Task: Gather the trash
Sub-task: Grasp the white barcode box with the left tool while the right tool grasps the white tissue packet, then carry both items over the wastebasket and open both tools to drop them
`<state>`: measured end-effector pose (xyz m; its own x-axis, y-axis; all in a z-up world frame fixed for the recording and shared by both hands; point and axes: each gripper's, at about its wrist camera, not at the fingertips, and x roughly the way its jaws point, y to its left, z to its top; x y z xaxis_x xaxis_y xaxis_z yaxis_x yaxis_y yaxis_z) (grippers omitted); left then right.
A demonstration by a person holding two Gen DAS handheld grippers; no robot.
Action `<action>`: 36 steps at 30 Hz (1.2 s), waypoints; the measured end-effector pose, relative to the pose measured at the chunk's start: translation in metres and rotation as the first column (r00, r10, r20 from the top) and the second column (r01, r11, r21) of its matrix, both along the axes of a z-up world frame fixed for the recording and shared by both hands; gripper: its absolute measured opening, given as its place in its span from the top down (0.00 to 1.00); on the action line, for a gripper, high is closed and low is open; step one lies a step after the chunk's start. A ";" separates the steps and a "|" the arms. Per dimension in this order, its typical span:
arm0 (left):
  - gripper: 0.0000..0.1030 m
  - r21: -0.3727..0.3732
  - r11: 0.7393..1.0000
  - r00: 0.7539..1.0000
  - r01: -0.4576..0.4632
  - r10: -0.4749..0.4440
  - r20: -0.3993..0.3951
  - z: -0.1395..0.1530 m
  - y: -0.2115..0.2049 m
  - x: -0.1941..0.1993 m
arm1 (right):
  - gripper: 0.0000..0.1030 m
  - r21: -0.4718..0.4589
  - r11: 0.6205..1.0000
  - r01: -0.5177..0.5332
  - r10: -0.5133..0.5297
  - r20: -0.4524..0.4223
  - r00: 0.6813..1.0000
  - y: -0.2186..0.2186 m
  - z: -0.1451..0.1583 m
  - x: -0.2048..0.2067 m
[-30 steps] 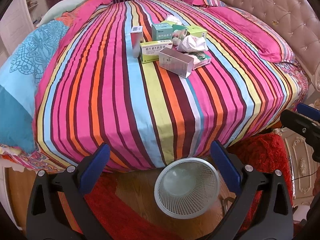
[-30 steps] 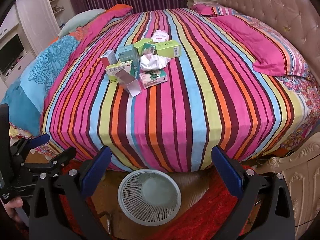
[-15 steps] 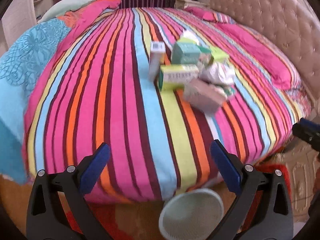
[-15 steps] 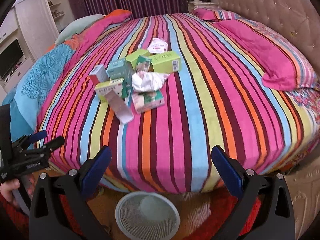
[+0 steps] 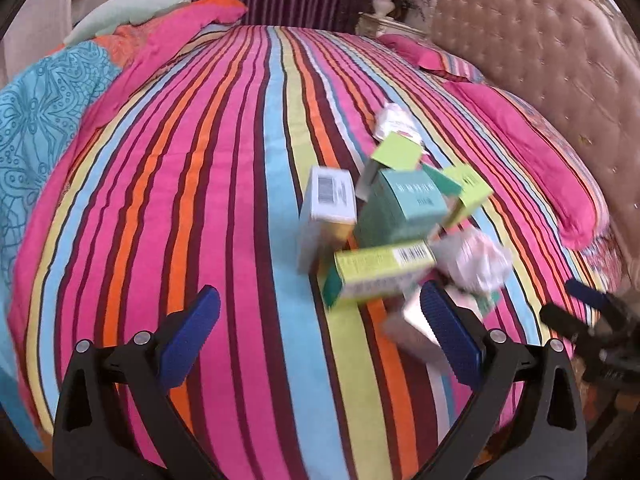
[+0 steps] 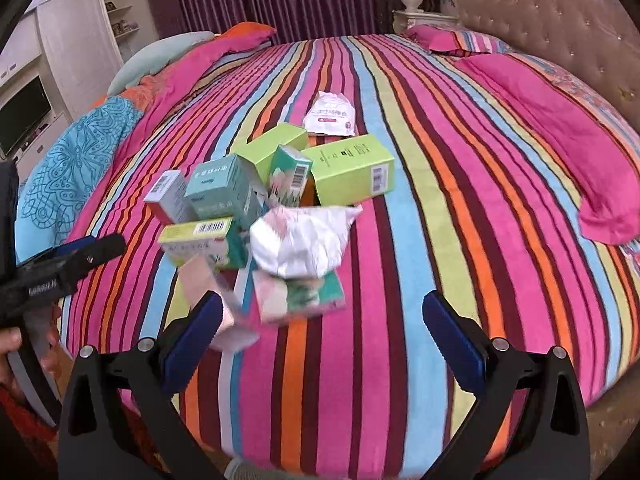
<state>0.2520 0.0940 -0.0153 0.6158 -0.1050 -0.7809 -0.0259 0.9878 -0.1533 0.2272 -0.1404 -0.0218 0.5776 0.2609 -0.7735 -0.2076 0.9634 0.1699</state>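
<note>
A bed (image 6: 420,208) under a bright striped cover is carrying a cluster of trash near its middle: a white sachet (image 6: 330,115) is lying farthest back, lime-green cartons (image 6: 352,170) and teal boxes (image 6: 222,192) are crowding together just before it, and a crumpled white wrapper (image 6: 300,240) is resting against them. A pink pillow (image 6: 560,128) is lying along the headboard side, and a turquoise patterned quilt (image 6: 68,168) is draping the opposite edge.
</note>
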 end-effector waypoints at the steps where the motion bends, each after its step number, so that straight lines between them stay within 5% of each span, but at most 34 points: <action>1: 0.06 0.004 1.000 1.000 -0.008 0.008 -0.004 -0.002 -0.001 0.007 | 0.07 0.000 1.000 -0.002 0.002 0.001 1.000 0.001 -0.002 0.006; 15: 0.07 0.024 0.998 0.996 -0.053 0.055 -0.068 -0.034 0.005 0.069 | 0.10 -0.067 0.997 -0.049 0.046 -0.053 0.998 0.029 -0.030 0.054; 17: 0.29 0.006 0.999 0.996 -0.035 0.035 -0.085 -0.037 0.006 0.075 | 0.16 -0.047 0.997 -0.059 0.056 -0.072 0.996 0.028 -0.034 0.058; 19: 0.67 -0.032 0.999 0.994 -0.012 0.008 -0.108 -0.041 0.004 0.078 | 0.33 -0.024 0.997 -0.079 0.076 -0.088 0.993 0.029 -0.034 0.058; 36: 0.69 -0.016 0.988 0.980 0.154 -0.155 -0.121 -0.038 -0.019 0.007 | 0.42 -0.013 0.999 -0.040 0.039 -0.064 0.997 -0.002 -0.023 0.017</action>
<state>0.2588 0.0747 -0.0533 0.4924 -0.1969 -0.8478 0.1082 0.9804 -0.1648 0.2441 -0.1427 -0.0447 0.5163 0.2712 -0.8123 -0.2344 0.9571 0.1705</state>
